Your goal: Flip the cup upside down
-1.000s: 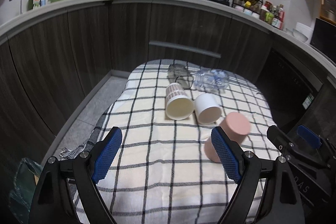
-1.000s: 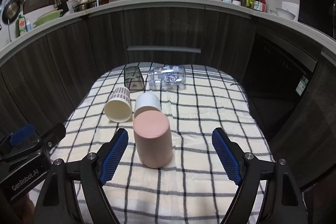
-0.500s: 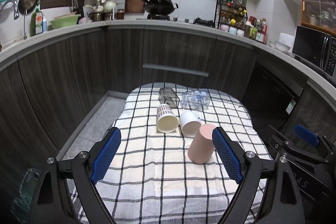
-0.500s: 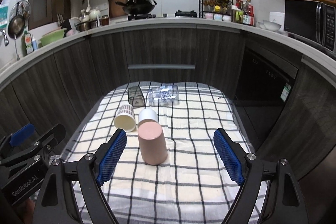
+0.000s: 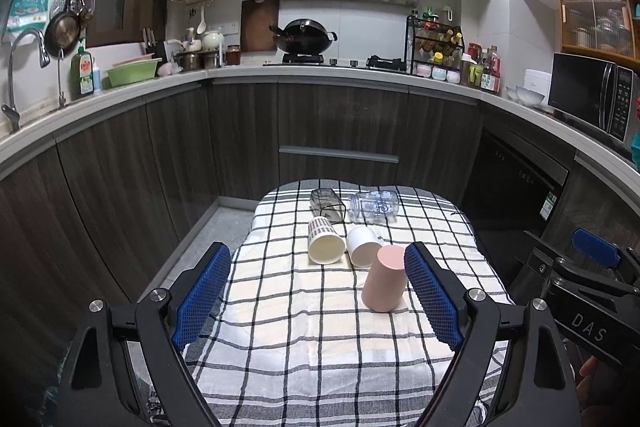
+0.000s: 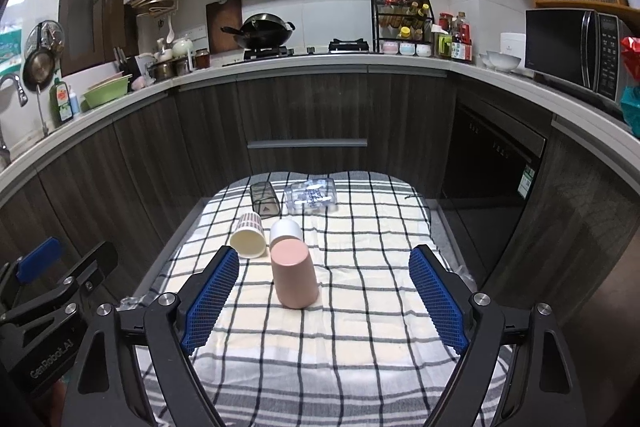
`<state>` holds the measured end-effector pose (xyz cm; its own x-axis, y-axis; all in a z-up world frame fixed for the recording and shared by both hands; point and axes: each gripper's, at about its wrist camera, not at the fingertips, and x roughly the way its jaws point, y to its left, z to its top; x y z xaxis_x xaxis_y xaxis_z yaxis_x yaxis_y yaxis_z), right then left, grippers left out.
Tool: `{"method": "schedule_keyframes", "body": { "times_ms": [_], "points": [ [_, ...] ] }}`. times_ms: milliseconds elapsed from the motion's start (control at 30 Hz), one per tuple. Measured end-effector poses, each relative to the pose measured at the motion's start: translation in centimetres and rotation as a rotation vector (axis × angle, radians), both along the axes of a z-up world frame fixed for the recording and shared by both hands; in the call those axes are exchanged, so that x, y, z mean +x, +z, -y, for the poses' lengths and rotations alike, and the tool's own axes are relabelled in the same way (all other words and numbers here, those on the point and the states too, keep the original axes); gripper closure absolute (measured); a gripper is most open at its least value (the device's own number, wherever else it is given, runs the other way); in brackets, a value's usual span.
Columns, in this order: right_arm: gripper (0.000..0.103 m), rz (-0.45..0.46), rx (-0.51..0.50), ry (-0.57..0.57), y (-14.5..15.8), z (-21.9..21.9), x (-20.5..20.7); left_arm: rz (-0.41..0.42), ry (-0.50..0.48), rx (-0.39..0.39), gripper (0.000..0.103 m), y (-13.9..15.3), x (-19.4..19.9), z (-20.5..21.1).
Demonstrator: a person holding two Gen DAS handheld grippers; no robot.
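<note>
Left wrist view first: the left hand-held gripper point(image 5: 316, 297) is spread wide with nothing between its blue pads point(image 5: 202, 293). The pink cup point(image 5: 383, 277) stands upside down, closed end up, on the checked cloth point(image 5: 304, 339) covering the worktop, at about 1 o'clock from the middle of the gripper and just beside the right-side pad in the picture. Whether it touches that pad I can't tell. Behind it, toward 12 o'clock, a striped cup point(image 5: 324, 241) and a white cup point(image 5: 362, 247) lie on their sides, mouths toward the camera, right beside each other. Further back there's a dark glass point(image 5: 327, 203) and a clear jar point(image 5: 374, 206), both lying down too. The right hand-held gripper point(image 5: 592, 267) pokes in at 3 o'clock; can't tell from here how it's set.

Right wrist view: the right hand-held gripper point(image 6: 324, 301) is also spread wide and empty. The pink cup point(image 6: 294, 274) is mouth down on the cloth point(image 6: 360, 339), between the two pads point(image 6: 438, 301) but closer to the left one, at roughly 11 o'clock from the middle. The white cup point(image 6: 285, 229) is just behind it, with the striped cup point(image 6: 249, 235) next to it toward 10 o'clock. The glass point(image 6: 264, 199) and jar point(image 6: 311, 195) sit at the far end. The left hand-held gripper point(image 6: 60, 279) shows at 9 o'clock.
</note>
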<state>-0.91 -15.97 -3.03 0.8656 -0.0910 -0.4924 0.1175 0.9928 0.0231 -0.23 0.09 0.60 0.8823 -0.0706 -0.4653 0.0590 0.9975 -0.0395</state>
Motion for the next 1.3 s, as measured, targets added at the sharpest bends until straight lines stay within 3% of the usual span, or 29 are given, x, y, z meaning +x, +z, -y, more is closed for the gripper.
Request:
{"method": "schedule_keyframes", "body": {
  "times_ms": [1300],
  "points": [
    [0.015, 0.021, 0.003, -0.008, 0.89, 0.03, -0.41, 0.017, 0.003, 0.002, 0.014, 0.76, -0.66, 0.04]
  ]
}}
